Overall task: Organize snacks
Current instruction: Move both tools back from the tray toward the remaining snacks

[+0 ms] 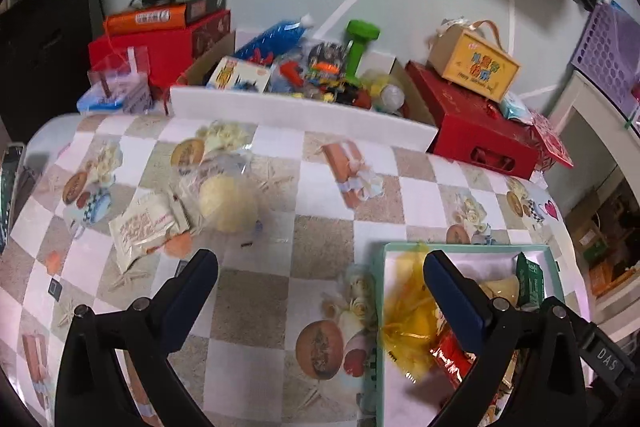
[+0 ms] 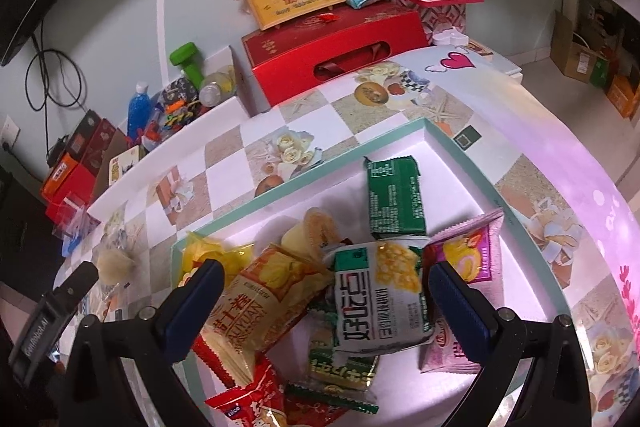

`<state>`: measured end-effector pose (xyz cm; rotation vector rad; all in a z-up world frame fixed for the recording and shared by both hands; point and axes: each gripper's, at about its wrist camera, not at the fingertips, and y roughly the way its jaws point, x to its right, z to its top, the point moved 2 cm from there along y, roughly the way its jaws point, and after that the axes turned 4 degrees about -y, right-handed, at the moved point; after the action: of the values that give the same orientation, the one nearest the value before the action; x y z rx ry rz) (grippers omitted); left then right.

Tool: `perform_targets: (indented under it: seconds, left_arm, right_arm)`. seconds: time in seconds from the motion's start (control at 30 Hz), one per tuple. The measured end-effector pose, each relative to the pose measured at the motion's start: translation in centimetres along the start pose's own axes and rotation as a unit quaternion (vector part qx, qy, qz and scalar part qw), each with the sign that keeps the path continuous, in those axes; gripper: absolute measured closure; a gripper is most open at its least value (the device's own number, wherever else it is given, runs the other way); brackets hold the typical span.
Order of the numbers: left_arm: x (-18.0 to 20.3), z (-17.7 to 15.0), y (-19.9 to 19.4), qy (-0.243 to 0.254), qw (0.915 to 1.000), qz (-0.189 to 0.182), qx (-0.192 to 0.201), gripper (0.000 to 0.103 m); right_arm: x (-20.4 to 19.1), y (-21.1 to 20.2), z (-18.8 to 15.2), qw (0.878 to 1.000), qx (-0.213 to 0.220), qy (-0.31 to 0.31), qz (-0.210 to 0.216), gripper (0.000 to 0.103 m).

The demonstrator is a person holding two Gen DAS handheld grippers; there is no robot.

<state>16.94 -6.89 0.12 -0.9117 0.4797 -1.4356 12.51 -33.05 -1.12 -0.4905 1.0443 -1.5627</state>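
Observation:
A mint-rimmed white tray [image 2: 460, 143] holds several snacks: a green packet [image 2: 396, 195], a white-and-green corn packet [image 2: 380, 303], a yellow packet [image 2: 264, 303], a pink packet [image 2: 472, 255] and red packets [image 2: 248, 403]. My right gripper [image 2: 320, 287] is open and empty above them. In the left wrist view the tray [image 1: 464, 247] is at lower right, with a yellow bag [image 1: 408, 315] in it. My left gripper [image 1: 320, 275] is open and empty over the table. A clear bag with a pale round bun [image 1: 228, 203] and a white snack packet [image 1: 144, 227] lie on the table, left of it.
A checked tablecloth [image 1: 256, 299] covers the table. Behind it stand a white cardboard box of toys [image 1: 304, 107], red gift boxes [image 1: 480, 135], a yellow carry box [image 1: 476, 63] and a stack of red and orange boxes [image 1: 160, 39]. The left gripper's body [image 2: 52, 323] shows at the right view's left edge.

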Motion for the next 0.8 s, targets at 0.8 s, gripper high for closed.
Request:
perform_targets:
  seconds: [0.8]
  left_arm:
    - [-15.5,3.6,-1.3,-0.082,0.9933,0.076,0.029,0.001]
  right_arm:
    - [-14.7,0.0,-1.1,0.986,0.026,-0.146,0.073,0.0]
